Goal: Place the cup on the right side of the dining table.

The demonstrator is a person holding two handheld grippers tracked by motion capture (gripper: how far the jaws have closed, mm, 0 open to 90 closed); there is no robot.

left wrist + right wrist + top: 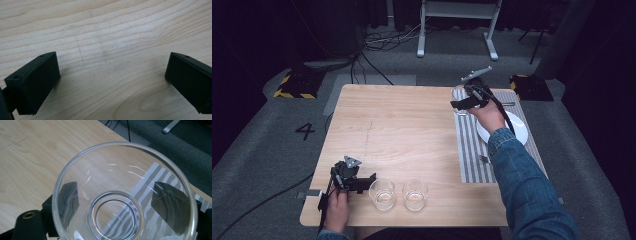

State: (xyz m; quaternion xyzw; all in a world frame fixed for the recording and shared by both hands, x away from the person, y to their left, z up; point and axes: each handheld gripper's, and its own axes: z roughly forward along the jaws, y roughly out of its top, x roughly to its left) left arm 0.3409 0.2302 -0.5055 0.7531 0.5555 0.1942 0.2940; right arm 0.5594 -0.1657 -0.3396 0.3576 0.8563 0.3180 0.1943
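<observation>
Wooden table [412,130] on grey carpet [257,150], dark room.

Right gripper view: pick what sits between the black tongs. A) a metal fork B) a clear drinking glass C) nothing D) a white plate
B: the rim of the clear drinking glass spans the space between the right tongs, with both black jaws seen through its wall, above the striped placemat.
</observation>
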